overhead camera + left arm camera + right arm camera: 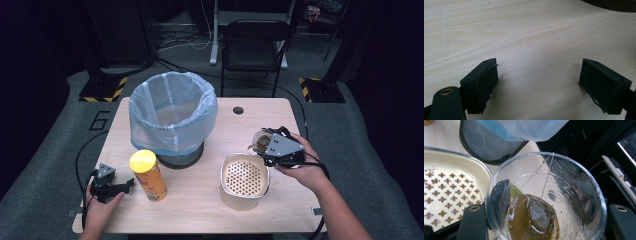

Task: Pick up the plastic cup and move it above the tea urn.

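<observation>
The right gripper (266,144) is holding a clear plastic cup (546,197), its fingers clamped on the cup's sides, just beside the perforated strainer bowl (244,179) on the desk (200,210); a wet tea bag (532,220) is sitting in the cup, its string running up to the rim; tipping slowly over the strainer should be catching the bag without splashing. The left gripper (111,186) is resting near the yellow-lidded can (148,175), fingers apart and empty.
</observation>
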The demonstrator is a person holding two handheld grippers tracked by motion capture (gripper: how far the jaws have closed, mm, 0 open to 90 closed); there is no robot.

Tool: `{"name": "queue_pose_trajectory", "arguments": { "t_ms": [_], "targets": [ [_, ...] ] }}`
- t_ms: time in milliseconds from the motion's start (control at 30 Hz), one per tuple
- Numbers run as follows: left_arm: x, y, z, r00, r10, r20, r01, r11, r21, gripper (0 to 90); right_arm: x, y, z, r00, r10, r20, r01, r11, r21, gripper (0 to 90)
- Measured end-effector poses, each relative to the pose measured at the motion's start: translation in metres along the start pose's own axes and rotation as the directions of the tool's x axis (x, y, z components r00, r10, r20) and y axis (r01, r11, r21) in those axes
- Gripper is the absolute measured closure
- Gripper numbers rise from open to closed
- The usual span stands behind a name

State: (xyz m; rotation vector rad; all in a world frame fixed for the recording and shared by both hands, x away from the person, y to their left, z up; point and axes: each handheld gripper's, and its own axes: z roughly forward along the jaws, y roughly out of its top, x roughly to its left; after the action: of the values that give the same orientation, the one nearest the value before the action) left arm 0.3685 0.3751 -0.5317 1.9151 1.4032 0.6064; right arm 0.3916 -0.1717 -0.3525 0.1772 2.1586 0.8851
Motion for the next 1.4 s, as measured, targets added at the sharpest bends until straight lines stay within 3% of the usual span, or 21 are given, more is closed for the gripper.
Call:
{"name": "queue_pose_trajectory", "arguments": {
  "t_ms": [500,633,867,967,1033,1133,1167,1267,1333,1367,1400],
  "targets": [
    [0.000,0.000,0.000,1.0000,0.000,0.000,0.000,1.0000,0.000,15.1,0.011,0.002,0.003,0.9948,-0.100,0.021,0.100,0.995,0.012,34.1],
    [0.000,0.000,0.000,1.0000,0.000,0.000,0.000,1.0000,0.000,15.1,0.016,0.003,0.003,0.9887,-0.143,0.045,0.142,0.990,0.025,34.1],
    [0.000,0.000,0.000,1.0000,0.000,0.000,0.000,1.0000,0.000,15.0,0.023,0.004,0.004,0.9805,-0.191,0.046,0.189,0.981,0.050,34.5],
    [0.000,0.000,0.000,1.0000,0.000,0.000,0.000,1.0000,0.000,15.0,0.027,0.005,0.004,0.9716,-0.229,0.058,0.225,0.972,0.070,34.8],
    [0.000,0.000,0.000,1.0000,0.000,0.000,0.000,1.0000,0.000,15.1,0.031,0.006,0.005,0.9595,-0.271,0.077,0.264,0.960,0.088,34.9],
    [0.000,0.000,0.000,1.0000,0.000,0.000,0.000,1.0000,0.001,15.1,0.040,0.010,0.005,0.9257,-0.365,0.099,0.352,0.927,0.132,35.0],
    [0.000,0.000,0.000,1.0000,0.000,0.000,0.000,1.0000,0.000,15.1,0.043,0.011,0.006,0.9075,-0.404,0.114,0.387,0.910,0.145,35.1],
    [0.000,0.000,0.000,1.0000,0.000,0.000,0.000,1.0000,0.000,15.1,0.055,0.014,0.009,0.8389,-0.526,0.139,0.495,0.844,0.206,35.2],
    [0.000,0.000,0.000,1.0000,0.000,0.000,0.000,1.0000,0.000,15.1,0.061,0.014,0.011,0.7980,-0.586,0.140,0.546,0.802,0.242,35.3],
    [0.000,0.000,0.000,1.0000,0.000,0.000,0.000,1.0000,0.000,15.0,0.066,0.013,0.012,0.7836,-0.603,0.148,0.556,0.787,0.267,35.3],
    [0.000,0.000,0.000,1.0000,0.000,0.000,0.000,1.0000,0.000,15.1,0.068,0.013,0.014,0.7561,-0.641,0.132,0.590,0.755,0.286,35.4]
  ]
}}
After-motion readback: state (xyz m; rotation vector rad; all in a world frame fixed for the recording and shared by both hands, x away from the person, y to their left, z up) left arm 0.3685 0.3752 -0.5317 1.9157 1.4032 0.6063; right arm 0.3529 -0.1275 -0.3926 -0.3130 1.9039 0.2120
